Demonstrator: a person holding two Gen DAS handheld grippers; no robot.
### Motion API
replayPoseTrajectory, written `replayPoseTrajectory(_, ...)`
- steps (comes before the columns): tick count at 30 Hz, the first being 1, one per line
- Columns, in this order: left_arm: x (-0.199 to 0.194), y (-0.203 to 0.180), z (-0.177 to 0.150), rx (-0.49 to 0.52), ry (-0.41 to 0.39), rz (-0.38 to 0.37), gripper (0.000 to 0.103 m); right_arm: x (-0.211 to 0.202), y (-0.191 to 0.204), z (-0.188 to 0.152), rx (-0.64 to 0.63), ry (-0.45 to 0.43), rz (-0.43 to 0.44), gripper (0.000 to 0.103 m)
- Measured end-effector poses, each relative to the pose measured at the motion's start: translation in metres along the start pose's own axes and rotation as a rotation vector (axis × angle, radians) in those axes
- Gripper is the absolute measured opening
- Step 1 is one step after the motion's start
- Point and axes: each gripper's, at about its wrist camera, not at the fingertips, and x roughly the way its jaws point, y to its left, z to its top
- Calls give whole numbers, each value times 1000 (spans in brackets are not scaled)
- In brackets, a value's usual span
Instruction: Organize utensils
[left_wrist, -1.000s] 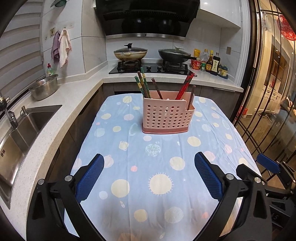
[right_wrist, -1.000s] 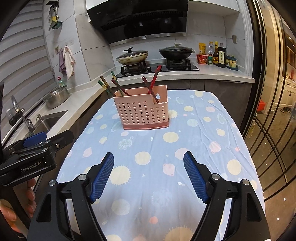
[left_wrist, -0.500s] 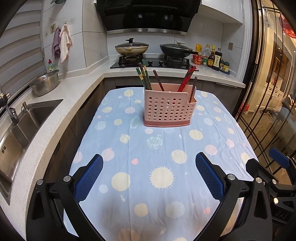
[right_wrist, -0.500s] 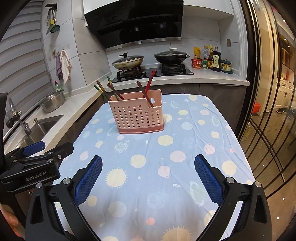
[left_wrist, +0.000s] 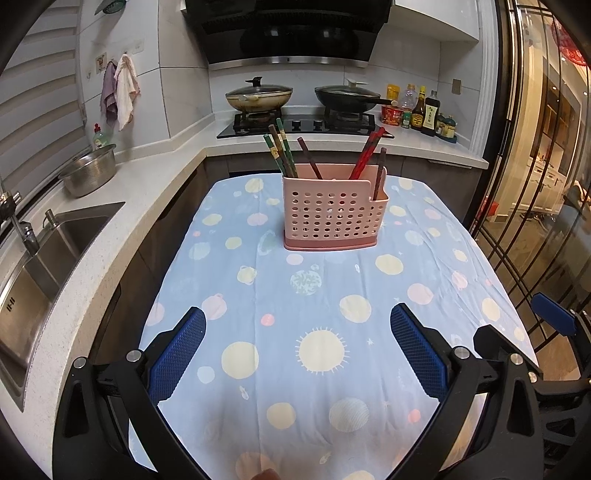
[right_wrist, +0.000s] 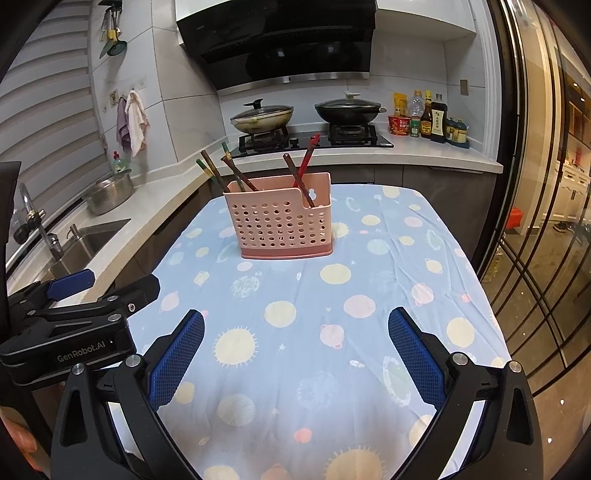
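Standing upright, the pink perforated holder (left_wrist: 334, 212) carries chopsticks (left_wrist: 282, 153); both tools gape wide, empty.

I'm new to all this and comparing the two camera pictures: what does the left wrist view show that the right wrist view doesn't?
Only the left wrist view shows the right gripper at its lower right edge, and a green-tipped and dark chopsticks cluster seen nearly head-on.

Only the right wrist view shows the left gripper at its left edge, and utensils hanging on the wall.

Both show the pink holder with chopsticks on the dotted blue tablecloth, two lidded pans on the stove, the sink, and open jaws holding nothing.
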Motion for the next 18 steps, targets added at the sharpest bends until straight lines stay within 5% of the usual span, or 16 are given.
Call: replayPoseTrajectory(18, -1, 0, -2, -5, 3, 14, 96, 1, -2, 0, 5, 7, -1, 96)
